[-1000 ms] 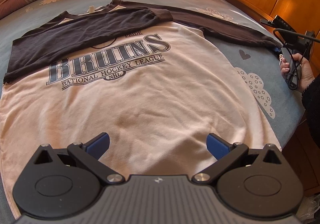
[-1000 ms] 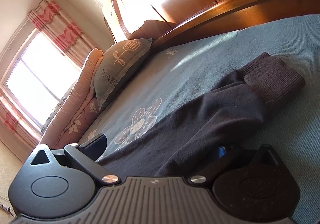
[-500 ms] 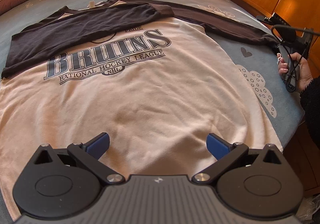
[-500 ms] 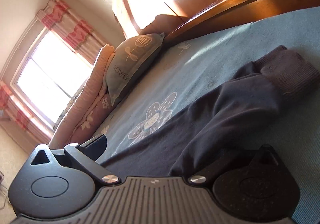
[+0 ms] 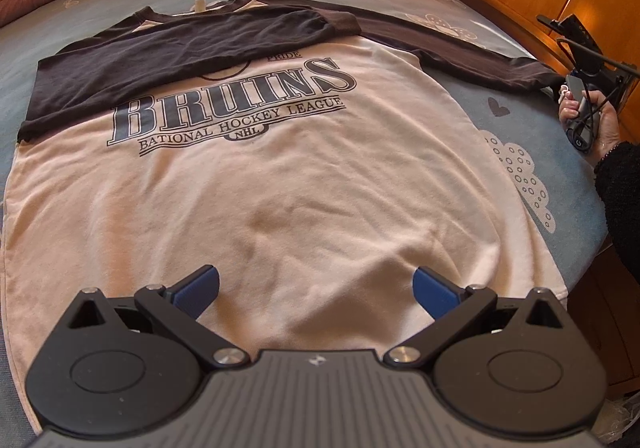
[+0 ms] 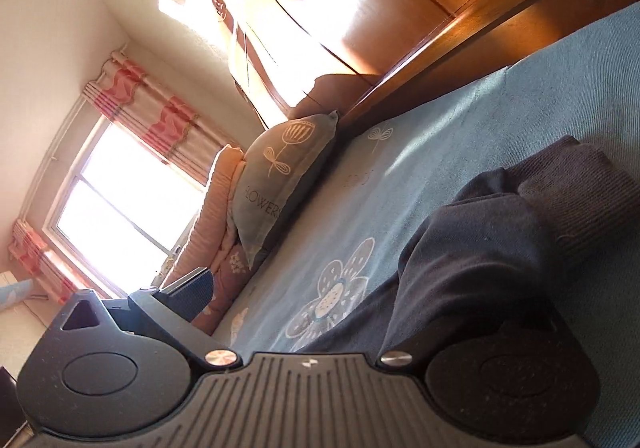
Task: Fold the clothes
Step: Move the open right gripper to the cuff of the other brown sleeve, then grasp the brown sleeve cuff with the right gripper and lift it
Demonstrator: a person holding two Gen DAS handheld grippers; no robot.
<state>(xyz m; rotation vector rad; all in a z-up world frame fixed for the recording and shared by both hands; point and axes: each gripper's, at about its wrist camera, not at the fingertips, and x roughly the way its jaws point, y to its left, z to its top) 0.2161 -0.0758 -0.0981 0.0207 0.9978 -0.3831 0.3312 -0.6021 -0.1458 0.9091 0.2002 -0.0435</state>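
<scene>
So the shirt (image 5: 280,184) is lying face up on the blue bedspread (image 5: 516,116), cream body with the BRUINS print, and one dark sleeve (image 5: 180,48) is already folded across the chest while the other sleeve (image 5: 460,52) runs straight out toward the wooden bed edge. What changed over the last second: in the right wrist view the cuff (image 6: 572,200) has slid up and grown in the frame and the sleeve fabric now bunches up over the lower finger, so the right gripper (image 6: 320,312) looks to have shoved in under the sleeve end and tilted up a bit. Its upper finger stands well clear of the cloth, so it isn't clamped on anything as far as I can see. The left gripper (image 5: 316,288) has only drifted slightly, hovering over the hem with its blue pads wide apart, gripping nothing. My read is the second sleeve fold is being set up, the grab just isn't closed
</scene>
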